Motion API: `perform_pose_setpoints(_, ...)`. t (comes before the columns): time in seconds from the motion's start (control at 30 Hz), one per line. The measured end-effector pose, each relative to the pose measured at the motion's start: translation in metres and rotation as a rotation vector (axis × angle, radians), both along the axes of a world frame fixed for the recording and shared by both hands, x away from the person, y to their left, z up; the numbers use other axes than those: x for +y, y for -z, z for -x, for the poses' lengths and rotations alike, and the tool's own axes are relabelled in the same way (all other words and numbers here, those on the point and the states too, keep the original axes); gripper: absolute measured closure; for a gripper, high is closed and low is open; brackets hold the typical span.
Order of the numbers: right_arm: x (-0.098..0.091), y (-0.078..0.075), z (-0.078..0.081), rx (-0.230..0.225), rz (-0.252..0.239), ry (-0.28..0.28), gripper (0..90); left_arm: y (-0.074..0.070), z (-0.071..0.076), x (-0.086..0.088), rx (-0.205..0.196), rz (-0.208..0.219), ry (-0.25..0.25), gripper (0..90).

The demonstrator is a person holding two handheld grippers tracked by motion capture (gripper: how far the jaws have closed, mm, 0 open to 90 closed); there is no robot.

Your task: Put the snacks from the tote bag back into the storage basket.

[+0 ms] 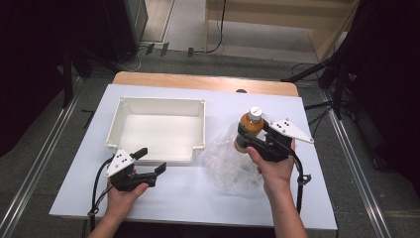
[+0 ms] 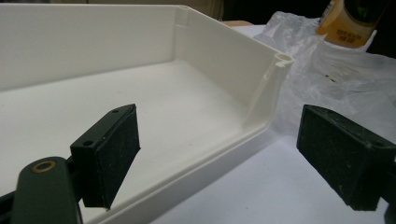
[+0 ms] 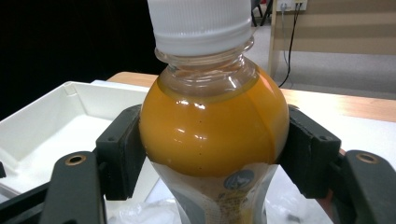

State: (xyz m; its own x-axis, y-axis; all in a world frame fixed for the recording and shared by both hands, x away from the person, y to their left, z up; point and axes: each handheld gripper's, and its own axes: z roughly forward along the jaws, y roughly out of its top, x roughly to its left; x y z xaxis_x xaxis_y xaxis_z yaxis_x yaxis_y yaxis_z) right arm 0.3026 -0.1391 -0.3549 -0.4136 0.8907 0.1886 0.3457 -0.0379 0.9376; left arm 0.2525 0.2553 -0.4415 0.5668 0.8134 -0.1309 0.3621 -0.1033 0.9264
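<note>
A clear bottle [image 1: 250, 125] of orange drink with a white cap stands upright at the right of the table, over a crumpled clear plastic bag [image 1: 232, 166]. My right gripper [image 1: 249, 138] is shut on it. In the right gripper view the black pads [image 3: 122, 149] press both sides of the bottle [image 3: 212, 126] below its shoulder. My left gripper [image 1: 152, 161] stands open near the front right corner of the white tray [image 1: 158, 101]. In the left gripper view the tray [image 2: 93, 42] has its front rim running between the wide-apart pads [image 2: 112, 154], and the jaws hold nothing.
The tray holds nothing. A white sheet [image 1: 198, 193] covers the table, with a wooden edge [image 1: 198, 81] at the back. Dark stands and cables surround the table on the floor. The bag [image 2: 336, 79] lies just right of the tray's corner.
</note>
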Motion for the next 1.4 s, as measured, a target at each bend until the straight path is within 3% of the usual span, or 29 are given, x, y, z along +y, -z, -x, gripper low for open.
perform_pose_setpoints(0.13, 0.005, -0.003, -0.003, -0.004, -0.006, -0.011, 31.1, -0.001, -0.001, 0.008, -0.015, -0.022, -0.036, 13.4)
perform_pose_setpoints(0.37, 0.012, -0.004, -0.011, -0.001, -0.029, -0.010, 31.1, -0.001, -0.001, 0.016, -0.012, -0.002, -0.052, 13.2)
perform_pose_setpoints(1.4, 0.048, -0.019, -0.039, 0.000, -0.022, -0.028, 31.1, 0.000, -0.002, 0.025, -0.007, 0.026, -0.064, 8.0)
